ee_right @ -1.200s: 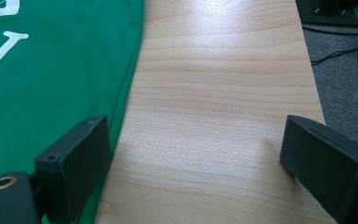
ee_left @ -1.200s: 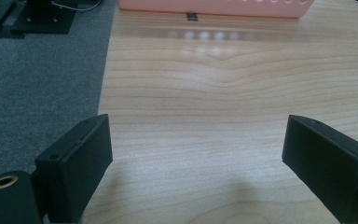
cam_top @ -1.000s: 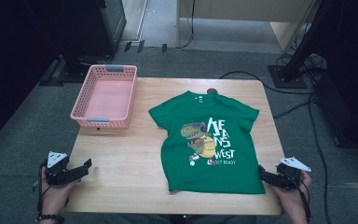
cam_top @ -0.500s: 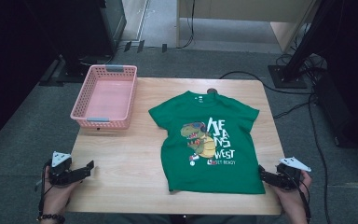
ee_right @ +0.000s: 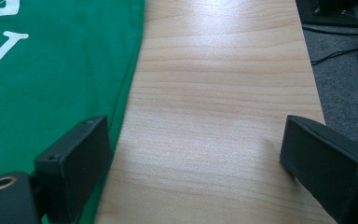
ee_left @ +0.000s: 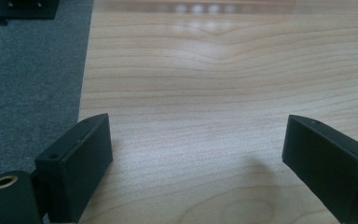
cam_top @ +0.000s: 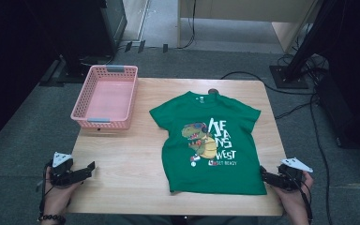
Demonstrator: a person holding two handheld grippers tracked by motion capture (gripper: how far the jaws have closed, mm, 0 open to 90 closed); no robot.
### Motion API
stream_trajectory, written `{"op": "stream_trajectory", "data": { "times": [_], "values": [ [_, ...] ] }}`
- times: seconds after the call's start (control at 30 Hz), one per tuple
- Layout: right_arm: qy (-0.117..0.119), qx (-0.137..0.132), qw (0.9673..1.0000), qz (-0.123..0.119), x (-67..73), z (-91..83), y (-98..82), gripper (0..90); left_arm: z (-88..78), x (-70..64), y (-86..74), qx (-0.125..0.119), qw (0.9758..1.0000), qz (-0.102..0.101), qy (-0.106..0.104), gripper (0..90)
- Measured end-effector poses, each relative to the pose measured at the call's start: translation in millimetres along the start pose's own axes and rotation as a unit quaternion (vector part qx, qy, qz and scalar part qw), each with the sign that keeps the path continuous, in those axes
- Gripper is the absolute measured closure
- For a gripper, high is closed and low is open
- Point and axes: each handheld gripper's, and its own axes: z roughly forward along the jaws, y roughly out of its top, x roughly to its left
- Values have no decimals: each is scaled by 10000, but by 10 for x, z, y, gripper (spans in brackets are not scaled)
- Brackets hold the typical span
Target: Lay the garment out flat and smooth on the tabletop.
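Observation:
A green T-shirt [cam_top: 208, 140] with a dinosaur print and white lettering lies flat on the wooden table [cam_top: 122, 154], right of centre. A pink plastic basket [cam_top: 105, 96] stands at the table's far left corner, with nothing in it. My left gripper [cam_top: 86, 169] rests open at the table's near left edge, over bare wood [ee_left: 214, 116]. At the near right corner my right gripper [cam_top: 266, 177] is open too, just beside the shirt's lower right hem. In the right gripper view the green T-shirt [ee_right: 51, 70] lies under the left jaw, with bare wood between the jaws.
Grey carpet [cam_top: 23, 140] surrounds the table. Black cables [cam_top: 309, 108] run over the floor at the right, and dark equipment stands [cam_top: 290, 70] rise behind the table. A small dark round object [cam_top: 212, 91] sits at the far edge by the shirt collar.
My left gripper has drifted slightly down and left along the table's near edge. The right gripper and the shirt stay where they were.

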Motion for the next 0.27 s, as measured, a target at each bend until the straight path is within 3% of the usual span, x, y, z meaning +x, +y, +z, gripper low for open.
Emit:
{"op": "stream_trajectory", "data": {
  "times": [0.27],
  "values": [
    [6, 6, 10000, 7, 1, 3, 5, 84, 7, -7, 6, 20, 10000, 47, -11, 87]
  ]
}}
